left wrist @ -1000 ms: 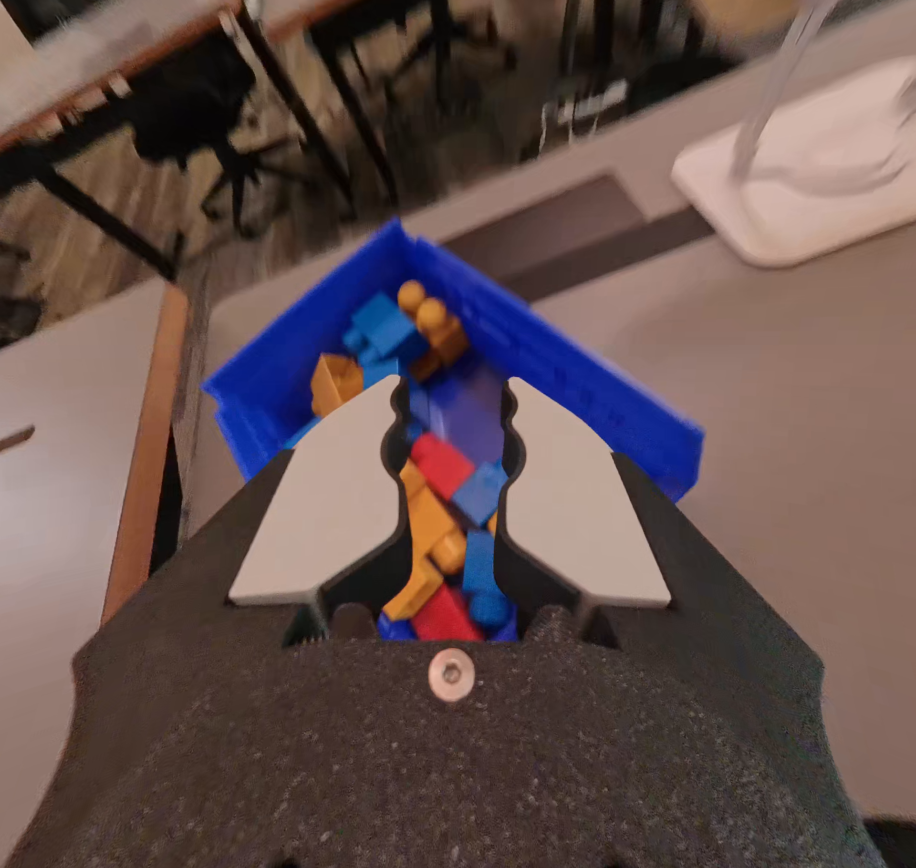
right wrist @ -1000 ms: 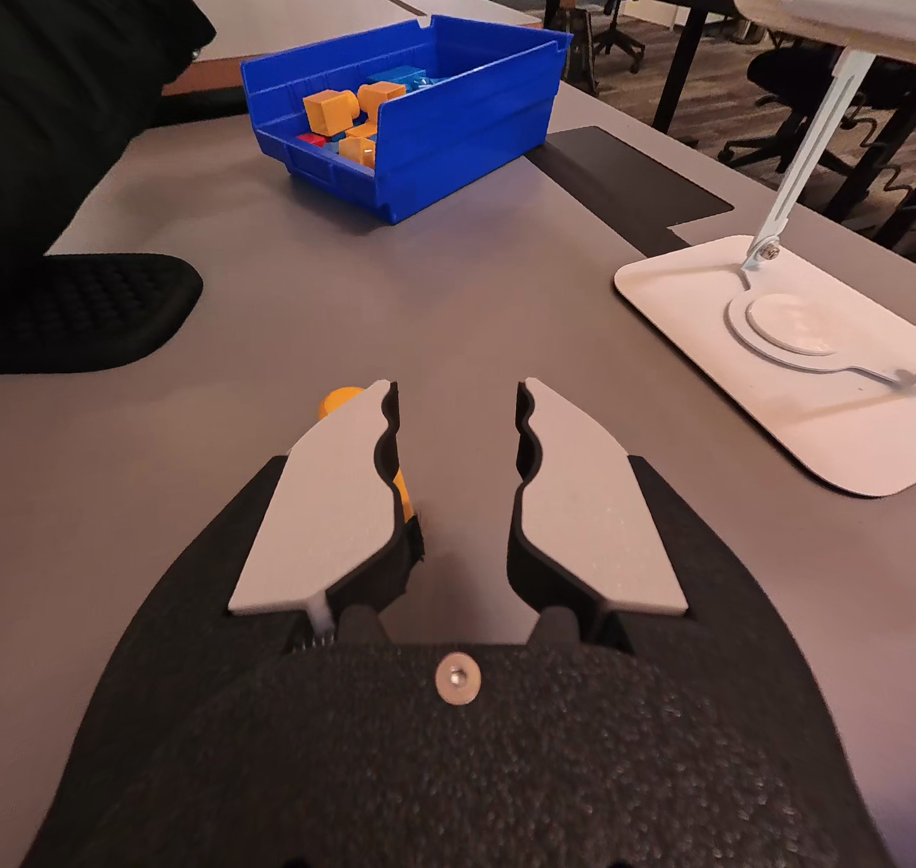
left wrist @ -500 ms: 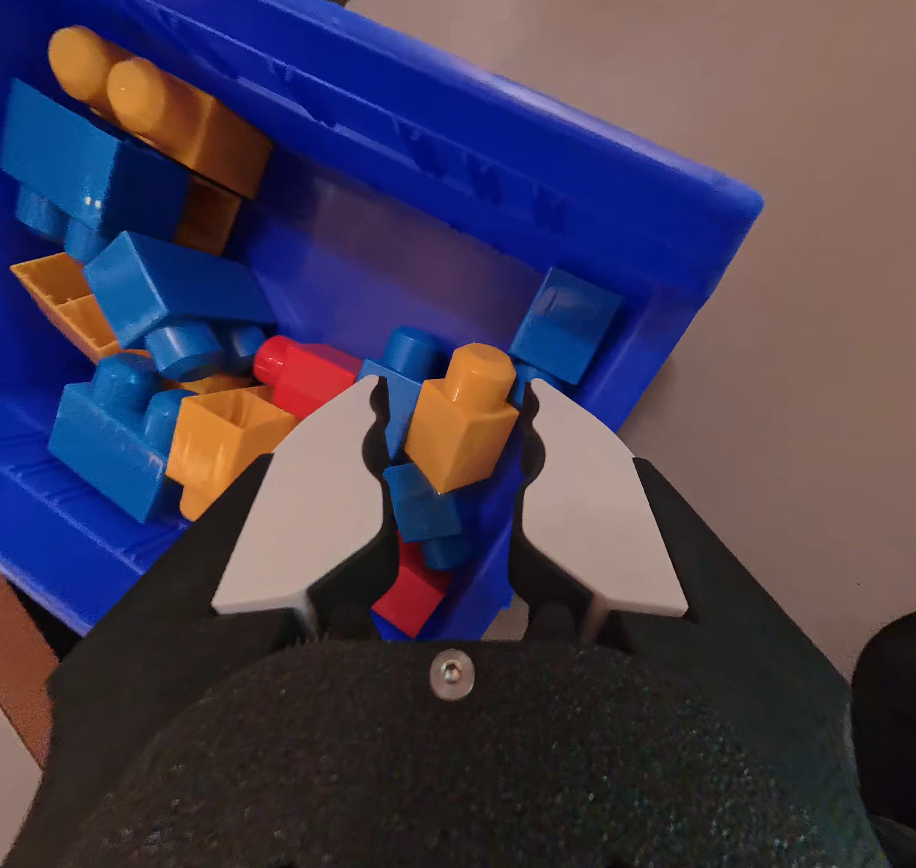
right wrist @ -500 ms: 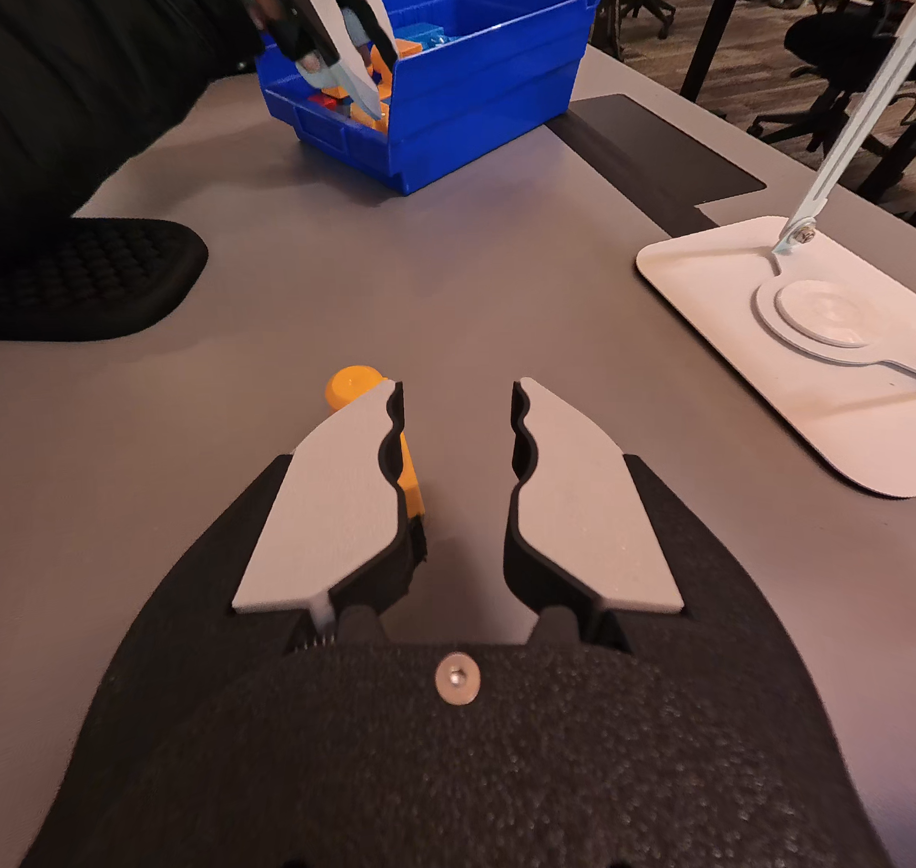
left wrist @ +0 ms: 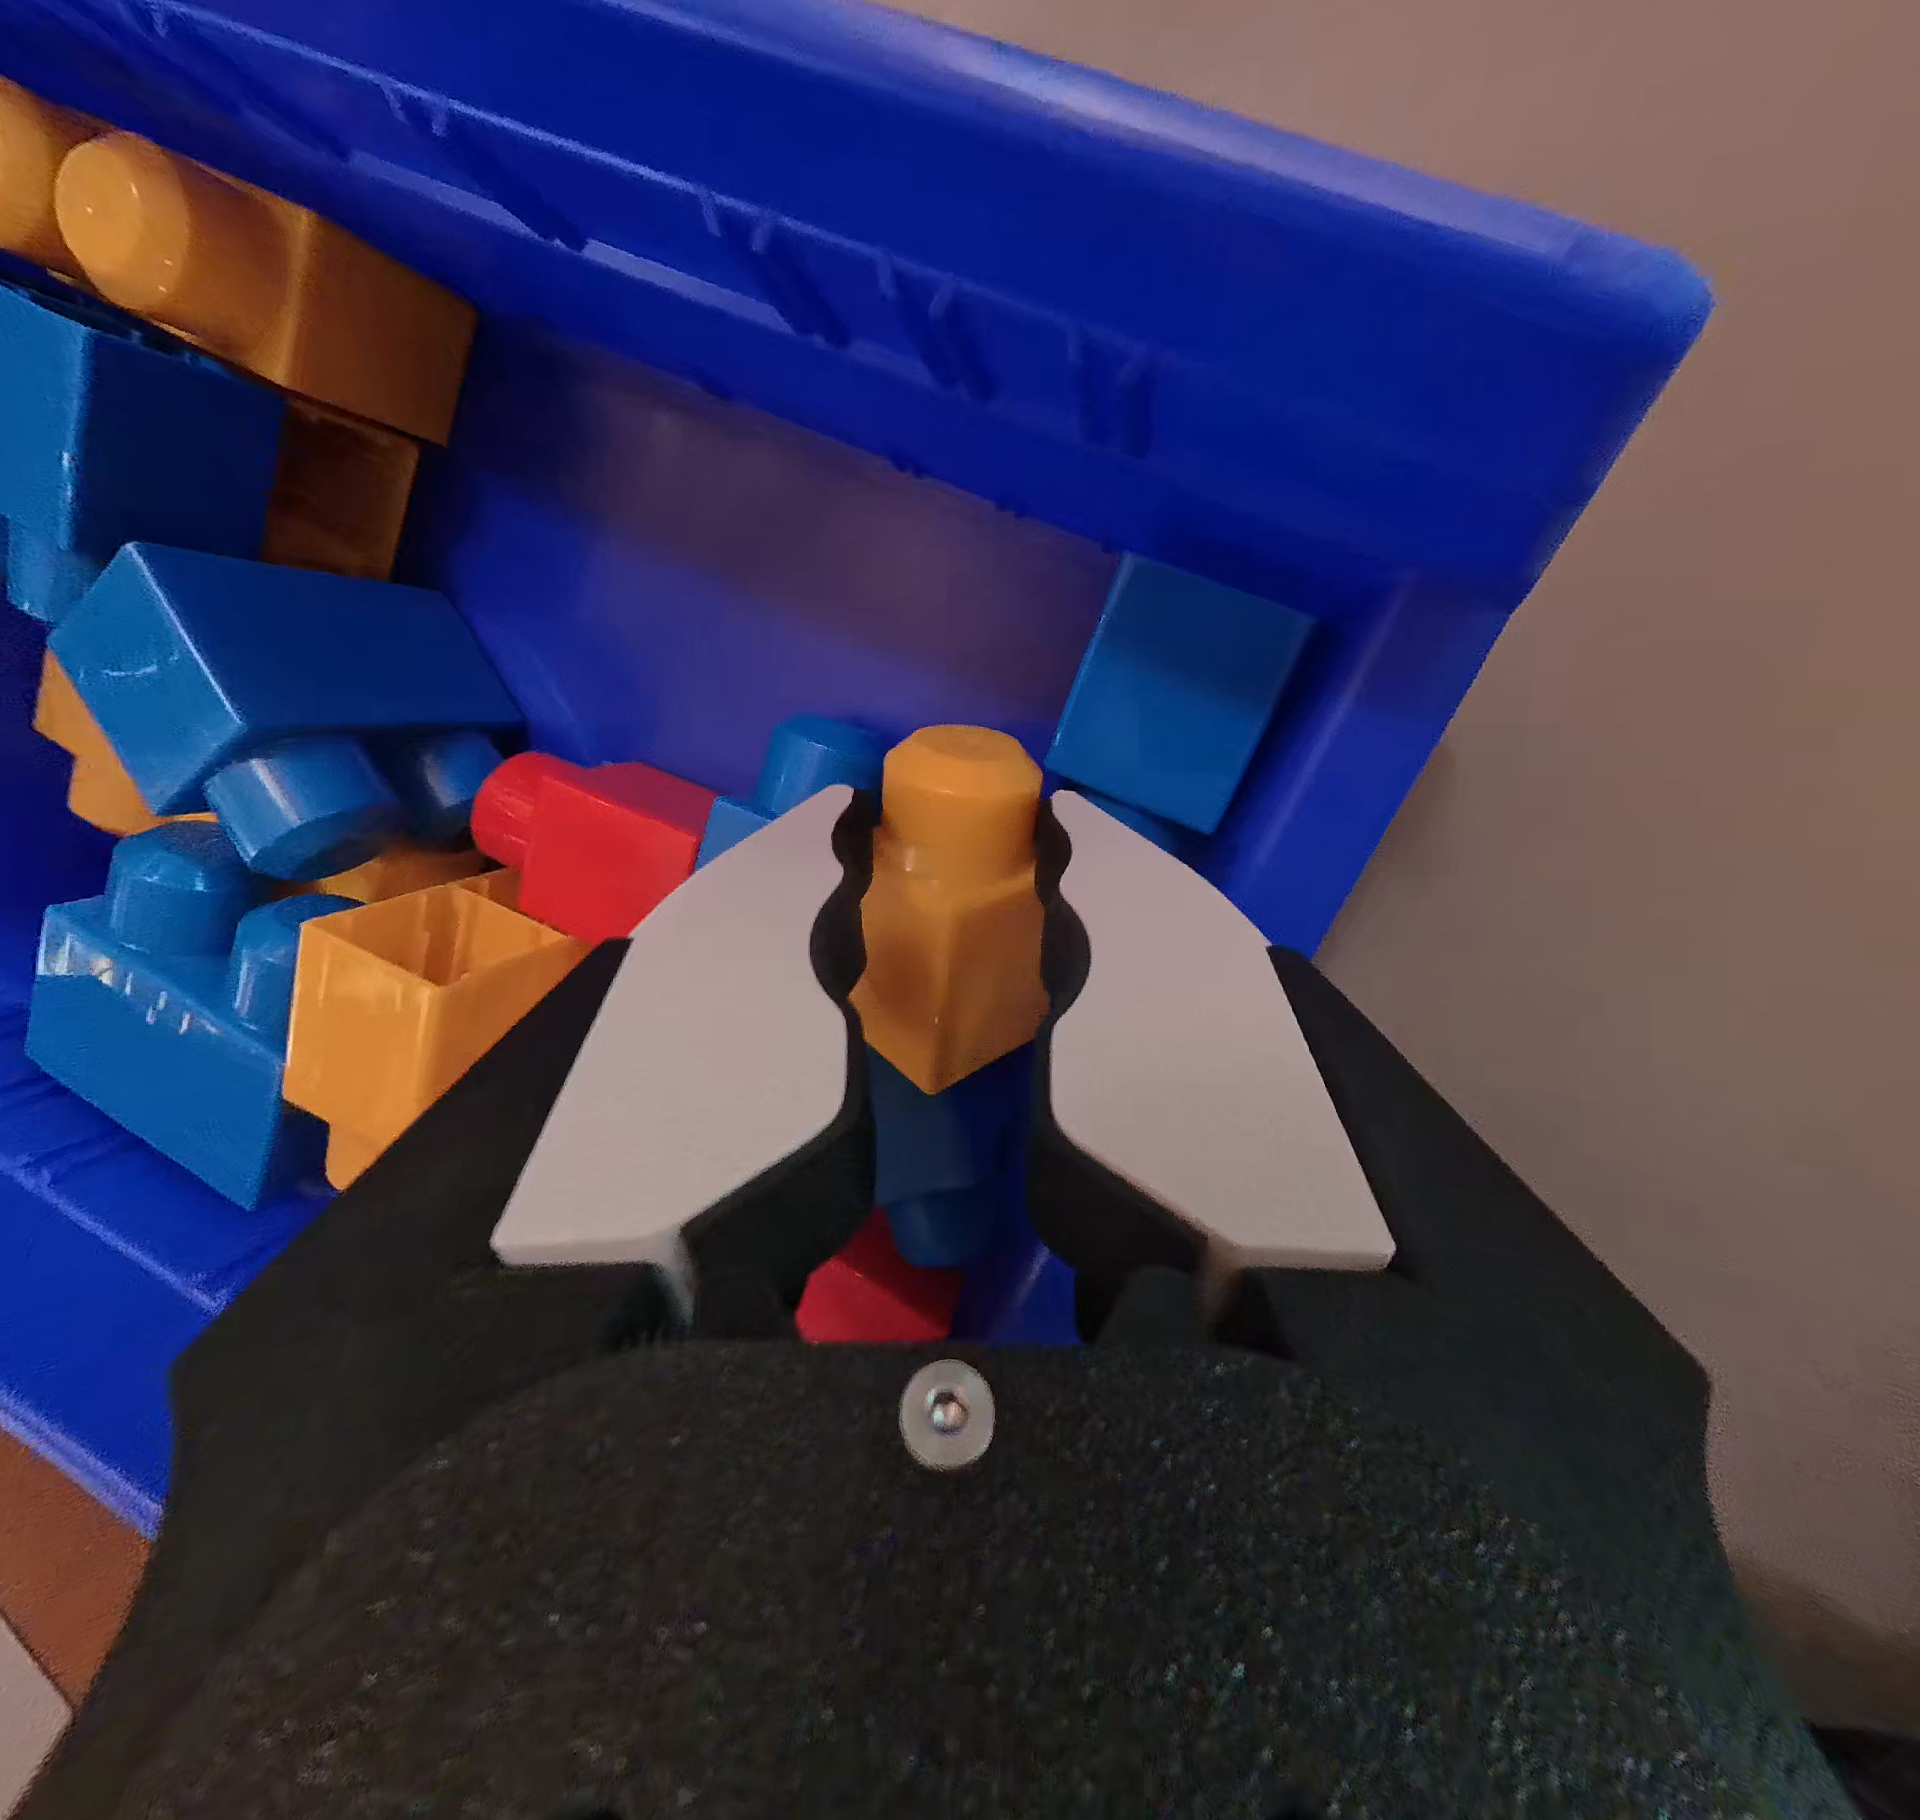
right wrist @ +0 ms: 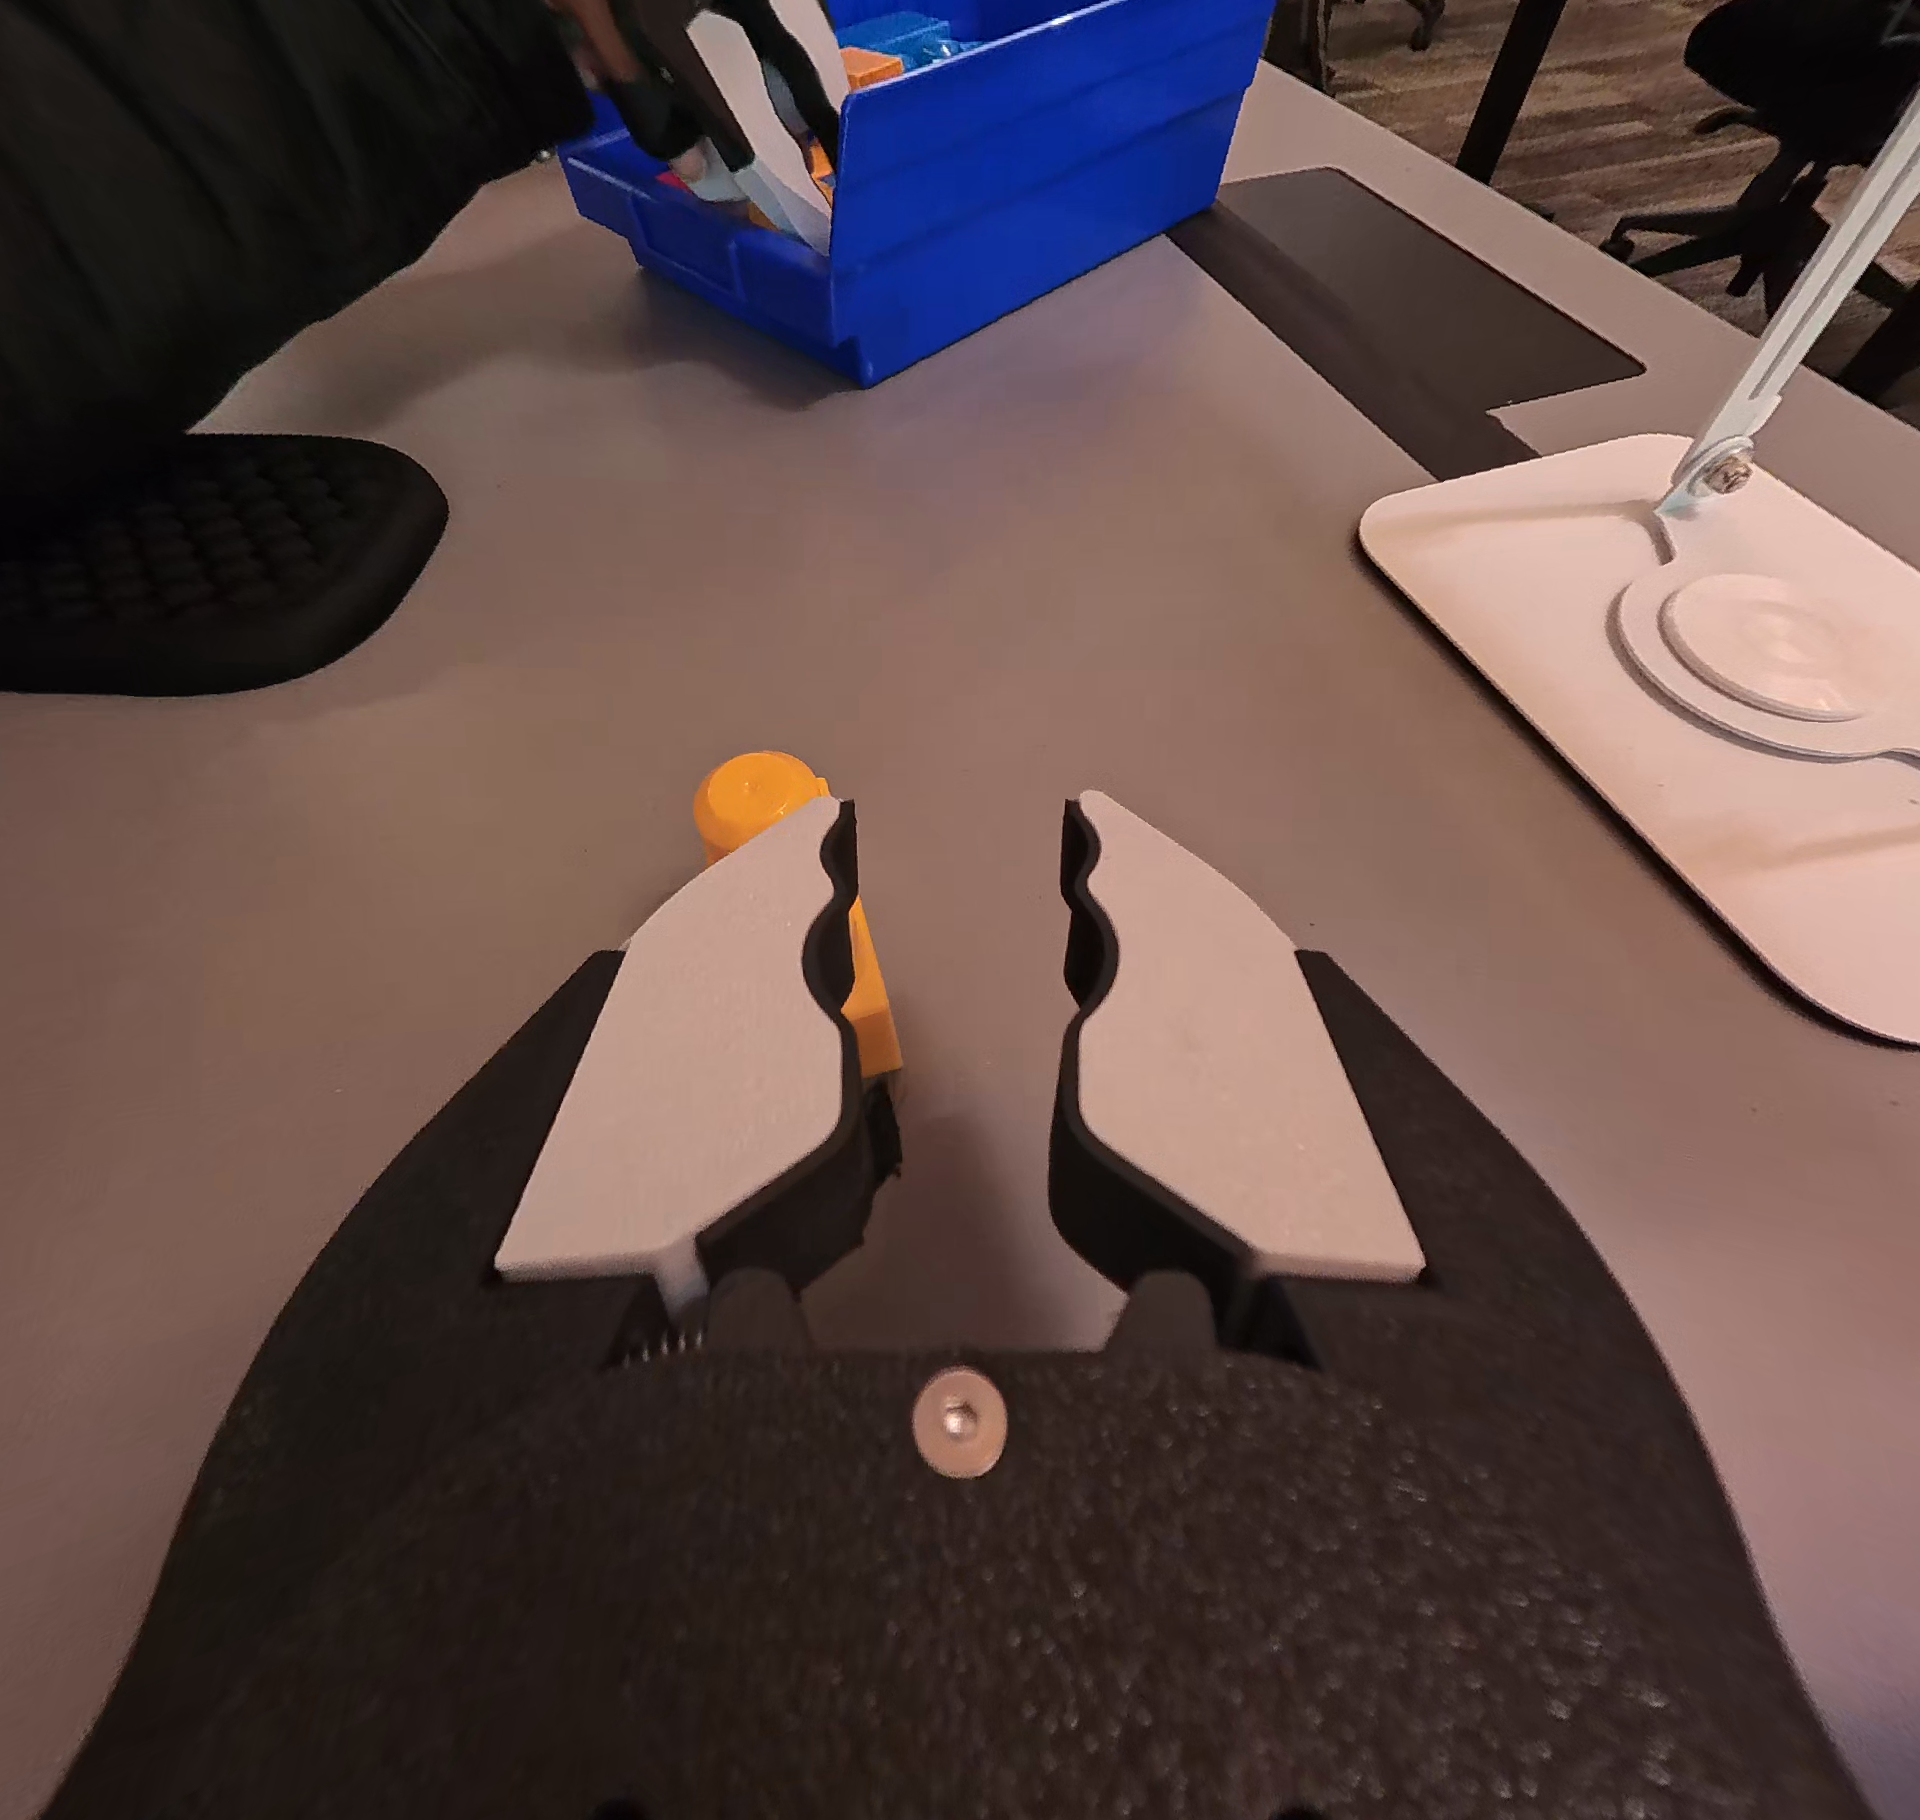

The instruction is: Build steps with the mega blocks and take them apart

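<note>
right now the left gripper (left wrist: 951, 814) is pinched on a single-stud orange block (left wrist: 951, 923) inside the blue bin (left wrist: 1039, 243), among loose blocks. the right gripper (right wrist: 961, 825) waits spread wide, gripping nothing, just beside an orange block on the table (right wrist: 764, 804). looks like the gathering step; next, lift clear of the bin wall.

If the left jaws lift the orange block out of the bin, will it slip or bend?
The orange block looks like hard moulded plastic, so it probably stays stiff. Its glossy faces may slip somewhat, though the wavy jaws close on both sides. It seems hollow, so likely light.
</note>
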### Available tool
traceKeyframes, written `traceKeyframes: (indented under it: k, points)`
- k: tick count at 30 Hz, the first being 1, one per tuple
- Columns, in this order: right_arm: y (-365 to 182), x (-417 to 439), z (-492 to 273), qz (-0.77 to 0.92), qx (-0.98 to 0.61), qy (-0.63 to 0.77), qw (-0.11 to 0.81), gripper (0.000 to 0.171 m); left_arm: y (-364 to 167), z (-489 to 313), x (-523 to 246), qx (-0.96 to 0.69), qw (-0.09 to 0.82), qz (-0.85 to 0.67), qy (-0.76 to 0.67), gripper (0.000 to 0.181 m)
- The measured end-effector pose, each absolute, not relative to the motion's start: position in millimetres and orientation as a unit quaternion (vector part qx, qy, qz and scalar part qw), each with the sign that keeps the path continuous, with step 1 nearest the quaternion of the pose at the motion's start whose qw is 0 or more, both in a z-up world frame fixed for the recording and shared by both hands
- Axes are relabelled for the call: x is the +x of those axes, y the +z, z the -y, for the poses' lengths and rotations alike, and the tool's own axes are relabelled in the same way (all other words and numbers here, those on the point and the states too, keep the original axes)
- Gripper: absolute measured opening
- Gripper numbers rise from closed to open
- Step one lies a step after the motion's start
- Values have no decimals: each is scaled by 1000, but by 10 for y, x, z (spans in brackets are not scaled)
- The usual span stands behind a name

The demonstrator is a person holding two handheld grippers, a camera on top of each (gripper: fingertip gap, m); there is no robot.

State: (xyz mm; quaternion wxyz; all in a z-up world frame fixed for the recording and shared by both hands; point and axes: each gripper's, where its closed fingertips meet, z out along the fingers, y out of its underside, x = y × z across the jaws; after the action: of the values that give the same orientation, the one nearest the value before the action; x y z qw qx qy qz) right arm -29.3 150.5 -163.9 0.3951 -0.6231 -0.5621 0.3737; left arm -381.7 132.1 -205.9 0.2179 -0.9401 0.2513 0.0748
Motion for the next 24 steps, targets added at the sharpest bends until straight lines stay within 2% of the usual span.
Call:
traceKeyframes:
  k: [8,11,16,21,24]
  points:
    - [-1643,-294,-1510,562,-624,371,397,36,-2054,-1340,-3879,-941,214,-246,90,29]
    - [-1600,-290,-1531,556,-622,373,406,35,-1832,-1396,-3887,-934,252,-231,104,29]
    - [-1504,-282,-1563,540,-620,383,422,35,-1077,-1606,-3763,-887,399,-188,132,29]
    - [-1372,-290,-1586,522,-614,390,446,35,-241,-1737,-2876,-786,585,-200,-13,29]
    - [-1271,-306,-1601,507,-611,391,466,36,-13,-1762,-2196,-735,631,-216,-121,28]
